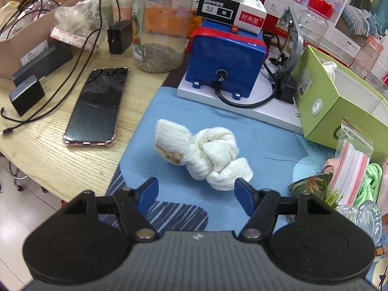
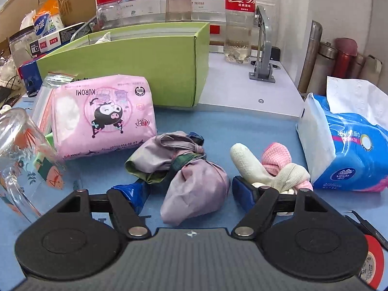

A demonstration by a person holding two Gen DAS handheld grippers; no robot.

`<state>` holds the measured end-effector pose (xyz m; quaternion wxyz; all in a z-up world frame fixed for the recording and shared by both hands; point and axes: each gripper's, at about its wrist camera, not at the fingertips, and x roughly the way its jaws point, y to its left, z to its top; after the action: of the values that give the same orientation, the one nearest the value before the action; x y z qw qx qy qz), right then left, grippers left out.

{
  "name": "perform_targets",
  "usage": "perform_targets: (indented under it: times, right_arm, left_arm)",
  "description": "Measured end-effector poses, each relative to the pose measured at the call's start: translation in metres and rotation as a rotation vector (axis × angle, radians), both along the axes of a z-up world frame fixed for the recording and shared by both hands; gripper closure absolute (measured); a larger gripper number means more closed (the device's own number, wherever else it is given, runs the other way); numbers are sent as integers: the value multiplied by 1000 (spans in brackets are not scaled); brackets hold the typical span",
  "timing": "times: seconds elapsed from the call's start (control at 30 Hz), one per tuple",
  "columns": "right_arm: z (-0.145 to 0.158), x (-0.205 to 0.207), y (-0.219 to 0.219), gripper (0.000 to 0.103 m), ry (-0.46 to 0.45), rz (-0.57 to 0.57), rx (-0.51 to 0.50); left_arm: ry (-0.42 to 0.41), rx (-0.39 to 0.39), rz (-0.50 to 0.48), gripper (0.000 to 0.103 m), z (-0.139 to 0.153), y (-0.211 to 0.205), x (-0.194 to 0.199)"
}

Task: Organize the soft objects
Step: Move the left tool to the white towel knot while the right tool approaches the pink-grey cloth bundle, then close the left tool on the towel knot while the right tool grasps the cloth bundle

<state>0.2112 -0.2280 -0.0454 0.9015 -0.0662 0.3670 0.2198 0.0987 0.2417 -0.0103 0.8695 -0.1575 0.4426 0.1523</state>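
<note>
item 1, left hand-held gripper (image 1: 196, 189): mine, spread wide, holding nothing; its right finger sits just beside the near end of the knotted white sock (image 1: 203, 156) on the blue mat (image 1: 254, 140). risk: closing here may pinch only that end, so the bundle dangles or slips.

item 2, right hand-held gripper (image 2: 189, 194): wide open, empty, straddling the lilac cloth bundle (image 2: 184, 169). risk: its right finger is close against the cream and pink socks (image 2: 274, 167), which could be caught or dragged along.

item 3, glass mug (image 2: 21, 160): near left, easily knocked.

item 4, green box (image 2: 145, 63): far side, likely destination.
</note>
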Motion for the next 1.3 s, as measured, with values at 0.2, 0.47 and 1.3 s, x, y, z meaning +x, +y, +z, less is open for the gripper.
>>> perform_targets:
  times: [0.2, 0.47, 1.3]
  right_arm:
    - [-1, -2, -2, 41, -19, 25, 8]
    - [-2, -5, -2, 41, -25, 26, 6]
    - [-8, -1, 3, 33, -64, 23, 31]
  left_arm:
    - [8, 25, -62, 33, -7, -9, 11]
    - [-15, -148, 36, 32, -15, 17, -1]
    - [-19, -63, 10, 31, -16, 22, 95]
